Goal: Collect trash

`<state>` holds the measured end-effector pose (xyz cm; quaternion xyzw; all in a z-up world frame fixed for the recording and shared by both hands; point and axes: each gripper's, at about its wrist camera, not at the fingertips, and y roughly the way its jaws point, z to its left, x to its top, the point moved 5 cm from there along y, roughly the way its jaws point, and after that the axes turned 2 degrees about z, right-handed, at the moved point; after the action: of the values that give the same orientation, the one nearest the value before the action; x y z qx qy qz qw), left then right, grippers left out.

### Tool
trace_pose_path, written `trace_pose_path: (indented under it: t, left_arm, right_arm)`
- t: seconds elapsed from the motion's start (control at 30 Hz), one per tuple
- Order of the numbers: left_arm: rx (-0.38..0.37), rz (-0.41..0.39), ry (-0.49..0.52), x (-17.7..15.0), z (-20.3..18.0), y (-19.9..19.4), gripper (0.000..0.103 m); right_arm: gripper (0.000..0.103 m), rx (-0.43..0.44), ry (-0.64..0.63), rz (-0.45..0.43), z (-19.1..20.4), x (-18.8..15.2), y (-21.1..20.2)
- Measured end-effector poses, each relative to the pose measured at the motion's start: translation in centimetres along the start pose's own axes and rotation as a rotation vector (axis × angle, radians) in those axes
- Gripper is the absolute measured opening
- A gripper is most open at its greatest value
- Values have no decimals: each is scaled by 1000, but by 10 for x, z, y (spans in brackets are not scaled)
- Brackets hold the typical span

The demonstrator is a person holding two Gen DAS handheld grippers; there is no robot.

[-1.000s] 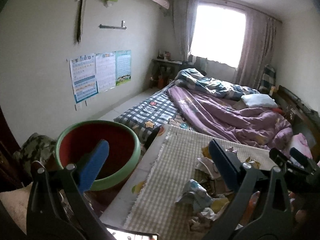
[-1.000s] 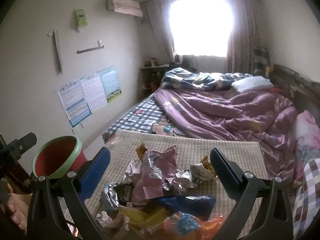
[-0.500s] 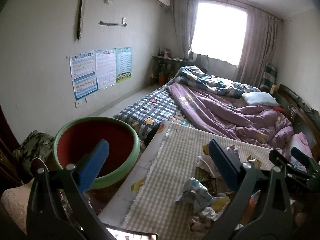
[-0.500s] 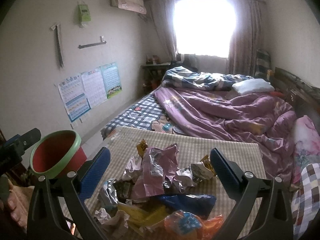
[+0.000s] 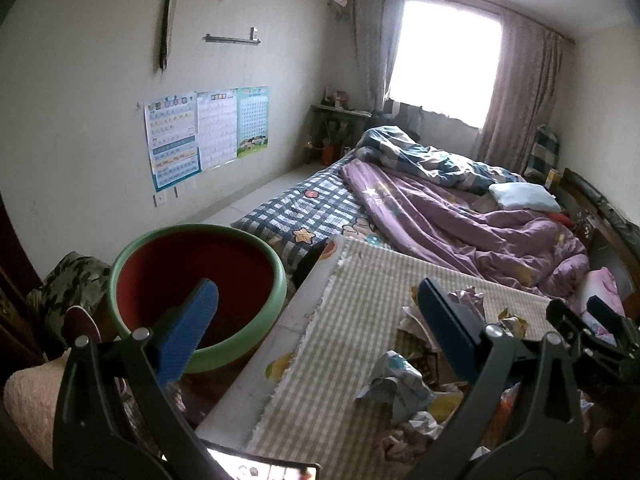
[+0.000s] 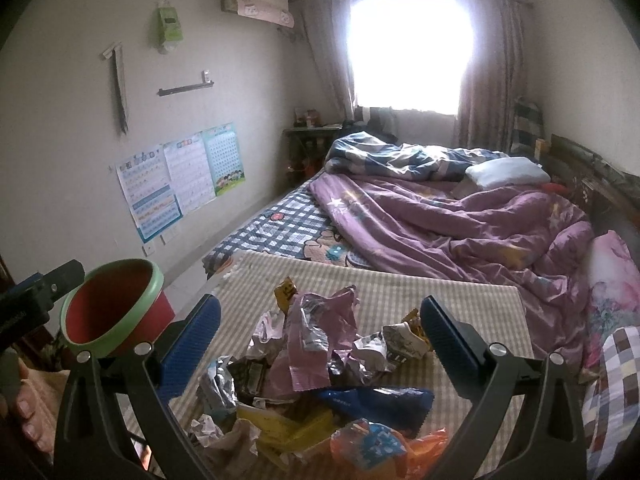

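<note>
Crumpled wrappers [image 6: 320, 364] lie straight ahead of the right gripper [image 6: 320, 344], low between its spread jaws.
The pile sits on the checked cloth [image 6: 400, 284]; the bin [image 6: 112, 312] stands off to its left. The left gripper [image 5: 316, 340], also spread and empty, points between bin [image 5: 196, 292] and pile [image 5: 404, 388], so the right one is nearer, I think.
</note>
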<state>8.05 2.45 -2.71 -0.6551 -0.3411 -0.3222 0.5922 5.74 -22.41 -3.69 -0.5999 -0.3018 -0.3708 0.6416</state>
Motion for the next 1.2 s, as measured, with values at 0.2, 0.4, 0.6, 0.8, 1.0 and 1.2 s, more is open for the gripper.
trace_pose_path:
  t: [0.2,0.4,0.6,0.8,1.0,1.2]
  left_arm:
    - [0,0,1,-1,1,1,98]
    - [2,0,9,-4,3,1,98]
    - [-26,-2,24,-6,-3,-1,98]
    - [-52,33,129,-21,-22,5,98]
    - [-205,274,189,-69,-46,43,98]
    - [-363,520,183,-110,-67,67,85]
  right_arm:
    - [96,0,3,0,-1,-1,-1]
    - [96,0,5,4,-3,-2,-1]
    - [96,-5,13,11,-10,-6,-3]
    - [96,-50,-10,43,-31,-16,-7]
    - [96,-72,25,139,-55,-44,0]
    - [96,-18,95,222,-65,-59,12]
